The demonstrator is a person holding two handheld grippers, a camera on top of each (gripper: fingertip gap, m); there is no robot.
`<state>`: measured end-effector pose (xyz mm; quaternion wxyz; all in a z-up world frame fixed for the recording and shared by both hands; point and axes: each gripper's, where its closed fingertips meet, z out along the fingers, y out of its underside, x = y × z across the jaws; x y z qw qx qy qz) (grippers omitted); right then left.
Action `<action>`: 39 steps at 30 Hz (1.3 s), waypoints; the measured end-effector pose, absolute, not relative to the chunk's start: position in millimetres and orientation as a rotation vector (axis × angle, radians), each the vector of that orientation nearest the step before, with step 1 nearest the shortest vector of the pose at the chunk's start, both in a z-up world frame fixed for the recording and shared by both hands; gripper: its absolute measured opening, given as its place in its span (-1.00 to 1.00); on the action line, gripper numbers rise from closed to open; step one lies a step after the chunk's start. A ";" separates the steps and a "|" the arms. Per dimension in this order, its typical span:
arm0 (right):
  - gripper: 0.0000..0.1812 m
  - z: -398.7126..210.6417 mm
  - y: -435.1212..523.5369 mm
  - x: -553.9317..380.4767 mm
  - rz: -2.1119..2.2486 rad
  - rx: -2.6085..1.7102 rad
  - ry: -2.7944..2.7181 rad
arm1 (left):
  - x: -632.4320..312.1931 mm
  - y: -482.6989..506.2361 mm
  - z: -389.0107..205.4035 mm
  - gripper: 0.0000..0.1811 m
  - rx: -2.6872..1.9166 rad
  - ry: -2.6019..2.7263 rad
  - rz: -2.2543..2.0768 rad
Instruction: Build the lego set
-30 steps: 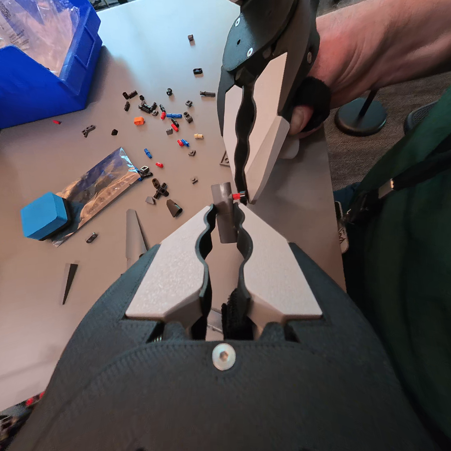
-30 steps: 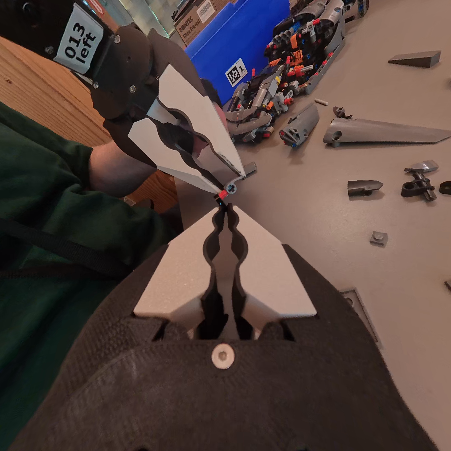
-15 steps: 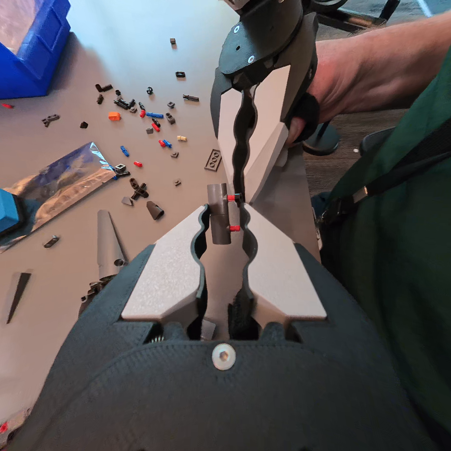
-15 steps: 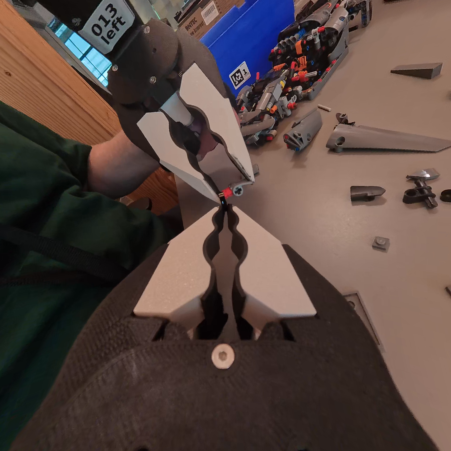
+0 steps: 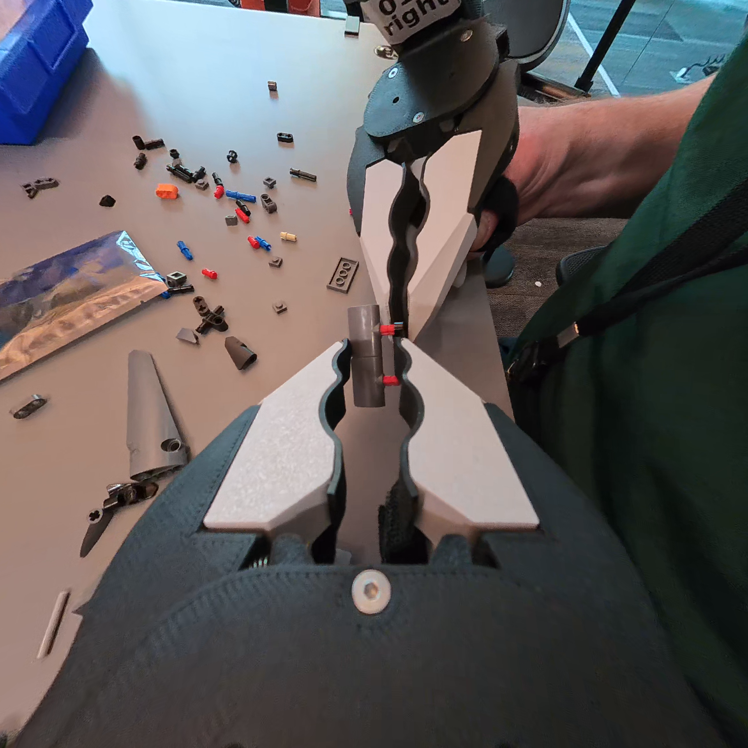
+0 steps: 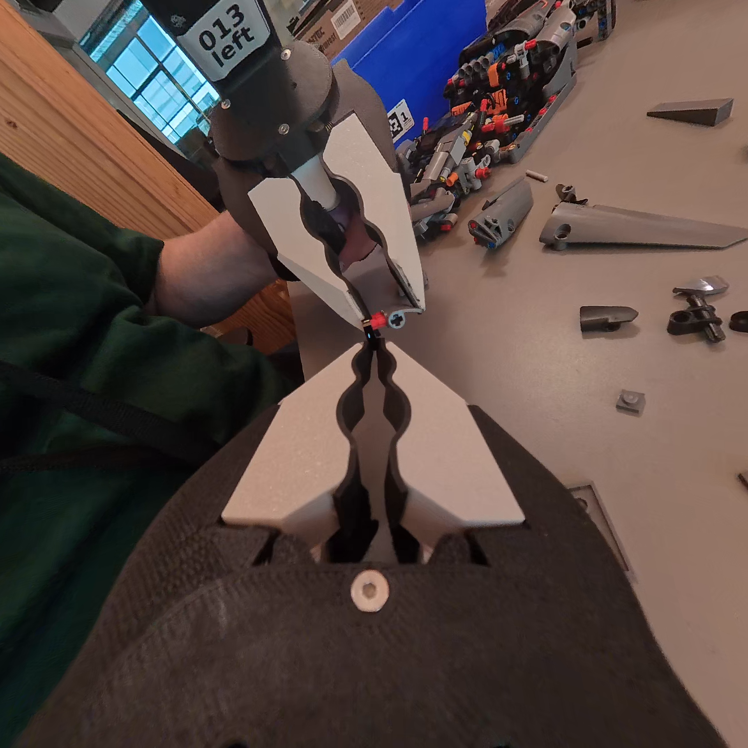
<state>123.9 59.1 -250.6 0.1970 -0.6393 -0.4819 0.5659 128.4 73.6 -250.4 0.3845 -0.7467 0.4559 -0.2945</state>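
Note:
My left gripper [image 5: 372,351] is shut on a dark grey tube connector [image 5: 365,360] and holds it upright above the table's near edge. A red pin [image 5: 390,380] sticks out of the connector's lower half. My right gripper [image 6: 372,349] comes down from above in the left wrist view [image 5: 400,330]. It is shut on the black end of a red-and-black pin [image 6: 371,332]. The pin's red end [image 5: 386,329] is at the connector's upper side hole. In the right wrist view the connector [image 6: 398,319] shows end-on in the left gripper [image 6: 388,313].
Several small loose pieces [image 5: 243,202] lie scattered on the grey table [image 5: 202,81], with a foil bag [image 5: 73,283], a grey tapered panel [image 5: 147,413] and a blue bin [image 5: 32,73]. A partly built model [image 6: 506,105] and long grey panels [image 6: 639,230] lie to the right. My green sleeve [image 6: 81,303] is close. The grippers are tip to tip, or close to it.
Both grippers have moved together, still tip to tip, and both views have shifted. The connector's lower red pin has come into view. The right gripper still holds its pin at the upper hole.

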 end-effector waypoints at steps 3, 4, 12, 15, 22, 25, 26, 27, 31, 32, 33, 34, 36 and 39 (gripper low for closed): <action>-0.99 -250.3 59.7 123.9 1.587 -1.791 -1.344 | 129.2 73.1 -249.9 -0.76 -1.902 1.160 -0.766; -0.99 -250.4 59.7 124.0 1.587 -1.791 -1.345 | 129.3 73.0 -250.2 -0.76 -1.903 1.161 -0.767; -0.98 -250.7 59.0 123.8 1.585 -1.790 -1.350 | 132.0 69.5 -244.2 -0.64 -1.888 1.129 -0.869; -0.98 -250.8 58.0 123.6 1.580 -1.786 -1.359 | 130.6 71.9 -247.4 -0.72 -1.897 1.140 -0.847; -0.99 -250.0 58.9 124.2 1.587 -1.784 -1.349 | 131.0 71.6 -247.4 -0.74 -1.897 1.135 -0.857; -0.99 -249.5 59.4 124.4 1.590 -1.784 -1.343 | 131.3 71.9 -247.1 -0.74 -1.891 1.136 -0.852; -0.99 -249.6 59.7 124.5 1.589 -1.785 -1.342 | 131.2 72.0 -247.2 -0.74 -1.890 1.141 -0.844; -0.99 -249.8 59.8 124.5 1.587 -1.786 -1.342 | 131.3 72.2 -247.1 -0.74 -1.887 1.142 -0.839; -0.99 -250.2 60.0 124.4 1.589 -1.792 -1.341 | 130.8 72.6 -247.6 -0.74 -1.882 1.169 -0.788; -0.99 -250.5 60.0 124.2 1.589 -1.794 -1.342 | 130.5 72.8 -247.7 -0.74 -1.880 1.179 -0.770; -0.99 -250.7 59.9 124.2 1.587 -1.795 -1.343 | 130.5 72.8 -247.5 -0.74 -1.879 1.185 -0.761; -0.99 -250.4 60.1 124.3 1.589 -1.794 -1.341 | 130.6 73.1 -247.2 -0.74 -1.872 1.191 -0.748; -0.99 -250.4 60.7 124.4 1.588 -1.796 -1.336 | 130.5 73.5 -247.4 -0.74 -1.867 1.203 -0.723; -0.99 -250.6 60.9 124.2 1.586 -1.798 -1.336 | 130.5 73.2 -247.9 -0.74 -1.868 1.209 -0.717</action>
